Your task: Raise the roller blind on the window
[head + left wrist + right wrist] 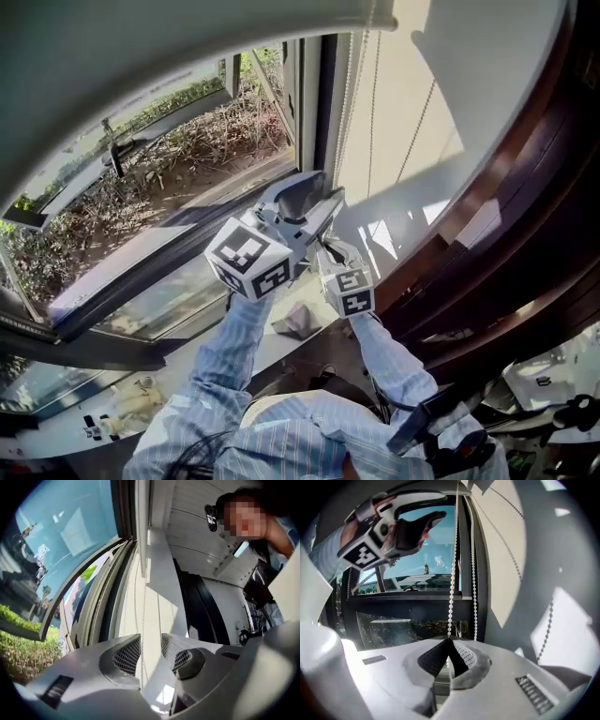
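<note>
The grey roller blind (141, 56) hangs across the top of the window. Its white bead chain (354, 112) drops in two strands beside the window frame. My right gripper (449, 643) is shut on one strand of the bead chain (452, 578), which runs straight up from its jaws. In the head view the right gripper (330, 251) sits low, partly behind the left one. My left gripper (330, 187) is higher, close to the chain, and open. In its own view the left gripper (151, 651) shows a clear gap, with thin chain strands (158, 616) ahead and no pad pressing them.
The open window sash (141, 272) tilts outward over shrubs. A cream wall (450, 103) stands right of the chain, with dark wooden trim (525, 234) beyond it. A sill (122, 412) with small items lies below. Striped sleeves (281, 422) fill the bottom.
</note>
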Demonstrator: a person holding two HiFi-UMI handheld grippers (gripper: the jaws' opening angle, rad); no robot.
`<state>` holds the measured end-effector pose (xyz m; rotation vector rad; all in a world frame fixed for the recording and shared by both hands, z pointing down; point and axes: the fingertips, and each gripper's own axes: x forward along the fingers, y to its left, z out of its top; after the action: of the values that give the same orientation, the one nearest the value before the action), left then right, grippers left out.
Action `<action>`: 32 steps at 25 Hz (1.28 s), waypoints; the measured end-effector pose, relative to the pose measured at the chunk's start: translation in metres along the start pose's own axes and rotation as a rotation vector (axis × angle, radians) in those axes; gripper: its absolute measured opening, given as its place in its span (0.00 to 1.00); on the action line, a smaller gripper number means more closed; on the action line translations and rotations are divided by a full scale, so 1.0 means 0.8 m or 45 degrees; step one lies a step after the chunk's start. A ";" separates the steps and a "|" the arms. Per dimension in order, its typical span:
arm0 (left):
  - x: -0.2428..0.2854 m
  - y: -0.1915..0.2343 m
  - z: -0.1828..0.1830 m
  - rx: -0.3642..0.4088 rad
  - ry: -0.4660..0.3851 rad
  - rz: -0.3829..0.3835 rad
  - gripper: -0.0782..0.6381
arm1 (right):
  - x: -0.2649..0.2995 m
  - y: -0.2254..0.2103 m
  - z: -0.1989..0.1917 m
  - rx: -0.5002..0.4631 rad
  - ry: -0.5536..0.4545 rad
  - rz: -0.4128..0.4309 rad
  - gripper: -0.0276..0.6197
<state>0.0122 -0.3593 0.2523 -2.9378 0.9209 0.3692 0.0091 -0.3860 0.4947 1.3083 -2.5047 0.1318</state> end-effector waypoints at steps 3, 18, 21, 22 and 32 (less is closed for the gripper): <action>0.027 0.011 0.030 0.049 -0.033 0.032 0.27 | 0.002 0.012 0.000 0.019 -0.004 0.018 0.05; 0.034 0.021 0.035 -0.164 -0.113 -0.010 0.13 | -0.002 0.020 -0.025 0.043 -0.008 0.034 0.05; 0.034 0.029 -0.019 -0.237 0.009 -0.005 0.13 | 0.005 0.023 -0.078 0.087 0.114 0.039 0.05; 0.030 0.032 -0.044 -0.265 0.059 0.006 0.13 | 0.007 0.025 -0.104 0.101 0.171 0.040 0.05; -0.033 0.046 -0.264 -0.559 0.363 0.151 0.13 | -0.020 0.059 -0.320 0.185 0.689 0.120 0.05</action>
<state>0.0157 -0.3977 0.4646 -3.4107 1.1855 0.1741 0.0385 -0.2889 0.7352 1.0290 -2.1153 0.6119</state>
